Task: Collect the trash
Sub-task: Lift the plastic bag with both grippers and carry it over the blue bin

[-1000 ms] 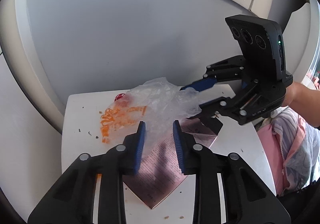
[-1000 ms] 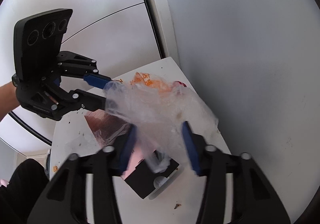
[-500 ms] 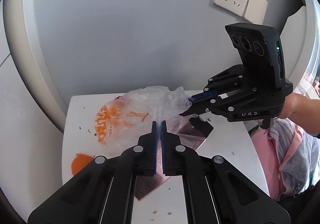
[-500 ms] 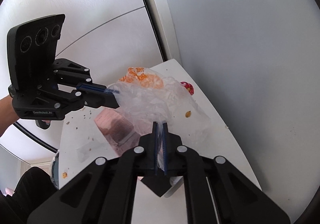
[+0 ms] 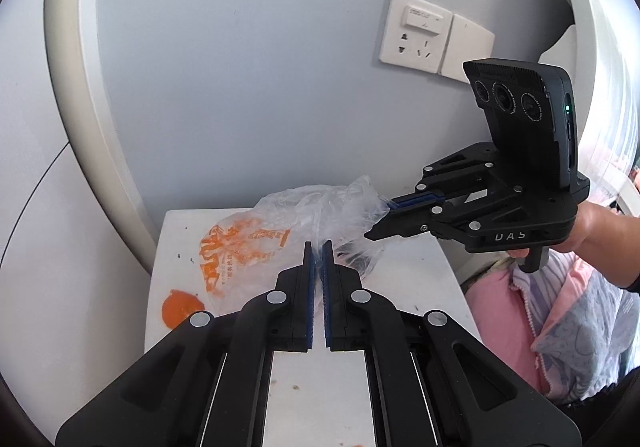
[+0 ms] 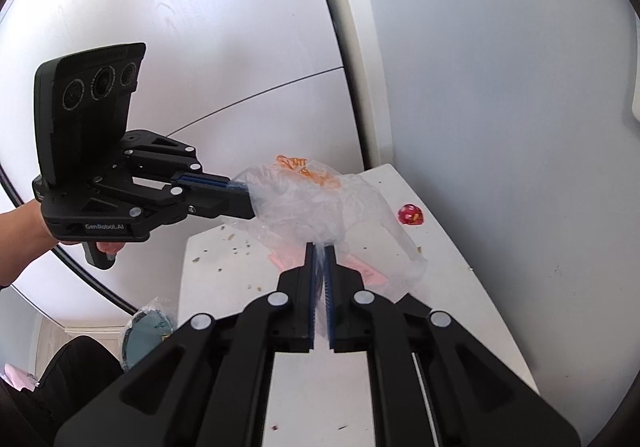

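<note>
A crumpled clear plastic bag with orange print (image 5: 280,239) is pinched above the small white table (image 5: 404,267) by left gripper (image 5: 317,247) and right gripper (image 6: 319,249); a red wrapper (image 6: 411,215), an orange scrap (image 5: 182,307) and crumbs remain uncollected on the table.

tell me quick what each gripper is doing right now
Left gripper: closed on an edge of the plastic bag.
Right gripper: closed on the bag's other edge.

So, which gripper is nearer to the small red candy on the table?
Right. The right gripper, shut on the plastic bag, is beside the red candy; the left gripper holds the bag's far edge.
</note>
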